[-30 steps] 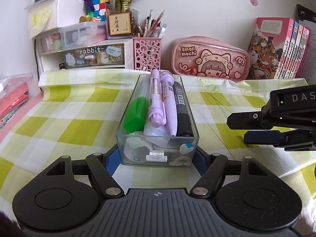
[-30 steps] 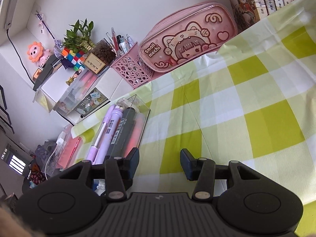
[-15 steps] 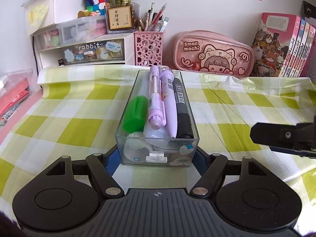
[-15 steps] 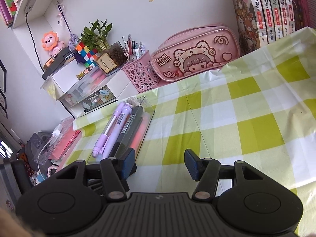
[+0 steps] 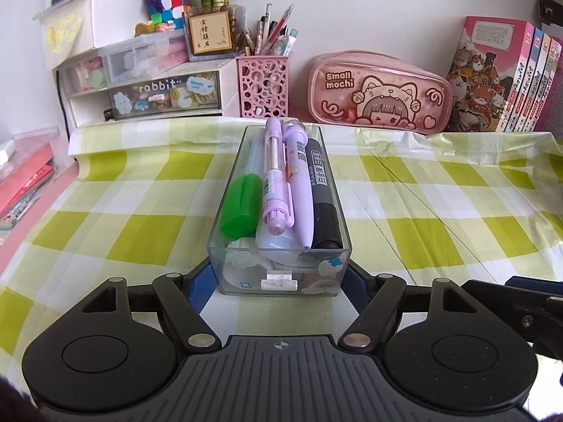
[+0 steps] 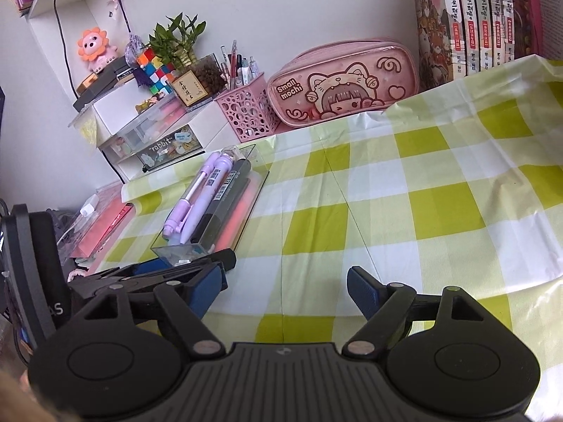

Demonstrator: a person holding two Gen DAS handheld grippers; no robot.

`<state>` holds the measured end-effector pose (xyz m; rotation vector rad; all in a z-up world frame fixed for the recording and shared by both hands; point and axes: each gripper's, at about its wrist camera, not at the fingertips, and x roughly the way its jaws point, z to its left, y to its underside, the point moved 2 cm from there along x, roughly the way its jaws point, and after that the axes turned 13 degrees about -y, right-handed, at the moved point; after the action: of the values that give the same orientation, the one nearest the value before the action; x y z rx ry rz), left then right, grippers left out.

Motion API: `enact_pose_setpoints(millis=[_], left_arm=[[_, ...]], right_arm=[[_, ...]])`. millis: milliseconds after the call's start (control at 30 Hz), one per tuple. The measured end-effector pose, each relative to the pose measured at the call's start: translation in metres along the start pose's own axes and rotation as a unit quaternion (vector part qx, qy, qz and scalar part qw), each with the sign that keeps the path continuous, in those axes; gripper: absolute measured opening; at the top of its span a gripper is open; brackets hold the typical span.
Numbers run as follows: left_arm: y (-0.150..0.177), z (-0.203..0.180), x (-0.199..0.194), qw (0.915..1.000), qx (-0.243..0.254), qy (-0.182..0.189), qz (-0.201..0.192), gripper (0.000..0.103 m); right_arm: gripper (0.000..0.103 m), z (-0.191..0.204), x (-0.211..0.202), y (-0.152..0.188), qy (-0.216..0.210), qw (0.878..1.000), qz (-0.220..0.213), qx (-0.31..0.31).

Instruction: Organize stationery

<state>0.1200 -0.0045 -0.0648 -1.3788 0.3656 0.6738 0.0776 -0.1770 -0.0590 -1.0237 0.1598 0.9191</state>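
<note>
A clear plastic box [image 5: 225, 211] stands on the green checked tablecloth, holding a green marker [image 5: 241, 207], two purple pens [image 5: 278, 190] and a black marker [image 5: 322, 197]. My left gripper [image 5: 279, 277] is shut on the box's near end, blue pads against both side walls. The box also shows in the right wrist view [image 6: 246, 204], with the left gripper [image 6: 197, 267] at its near end. My right gripper [image 6: 286, 290] is open and empty over the cloth, to the right of the box.
Along the back wall stand a white drawer unit [image 5: 147, 84], a pink pen cup [image 5: 262, 84], a pink pencil case [image 5: 378, 95] and a row of books [image 5: 506, 77]. Red folders [image 5: 21, 183] lie off the table's left edge.
The right gripper has drawn back toward the near right and now shows only at the left wrist view's lower right edge. The left gripper and box have stayed nearly still.
</note>
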Motion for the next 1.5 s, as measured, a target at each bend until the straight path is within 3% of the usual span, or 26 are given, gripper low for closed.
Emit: enact_pose_setpoints(millis=[133, 433, 567, 833, 1500], left_arm=[[-0.001, 0.002, -0.016, 0.9997, 0.011, -0.012, -0.02, 0.086], [0.004, 0.023, -0.053, 0.9986, 0.004, -0.023, -0.048, 0.098], [0.009, 0.034, -0.075, 0.9981, -0.01, -0.025, -0.055, 0.098], [0.016, 0.05, -0.104, 0.9963, -0.03, -0.036, -0.073, 0.098], [0.02, 0.053, -0.098, 0.9962, -0.037, -0.047, -0.064, 0.098]], right_arm=[[0.077, 0.0, -0.007, 0.0, 0.009, 1.0, -0.011, -0.004], [0.078, 0.013, -0.014, 0.0, 0.007, 1.0, -0.014, -0.025], [0.079, 0.027, -0.019, 0.0, 0.003, 0.999, -0.016, -0.045], [0.092, 0.06, -0.037, 0.002, -0.006, 0.995, -0.031, -0.094], [0.096, 0.067, -0.036, 0.006, -0.002, 0.995, -0.028, -0.096]])
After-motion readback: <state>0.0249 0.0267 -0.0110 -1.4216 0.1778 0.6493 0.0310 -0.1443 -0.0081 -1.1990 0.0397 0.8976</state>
